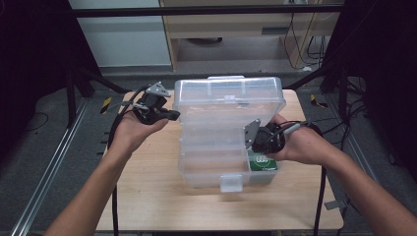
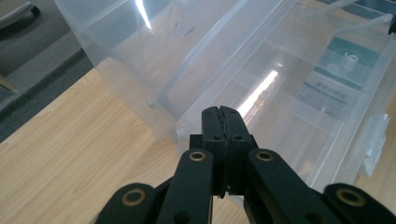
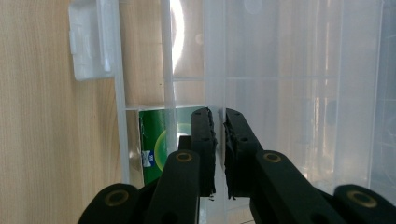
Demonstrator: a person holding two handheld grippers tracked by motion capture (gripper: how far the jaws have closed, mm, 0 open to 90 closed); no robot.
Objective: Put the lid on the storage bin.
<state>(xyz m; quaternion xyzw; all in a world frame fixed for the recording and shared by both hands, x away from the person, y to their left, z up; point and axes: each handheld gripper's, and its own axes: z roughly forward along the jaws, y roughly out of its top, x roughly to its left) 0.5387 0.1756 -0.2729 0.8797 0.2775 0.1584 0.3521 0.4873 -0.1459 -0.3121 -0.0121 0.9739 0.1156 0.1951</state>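
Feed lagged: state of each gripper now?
Left gripper: closed, empty, beside the clear box.
Right gripper: closed on the box's thin inner wall.

A clear plastic compartment box sits on a pale wood-grain table; beside the black right gripper, a green and white packet.

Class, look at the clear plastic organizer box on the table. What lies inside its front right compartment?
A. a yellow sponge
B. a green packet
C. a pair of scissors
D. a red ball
B: a green packet lies in the front right compartment of the clear box, and also appears beside the right gripper in its own view.
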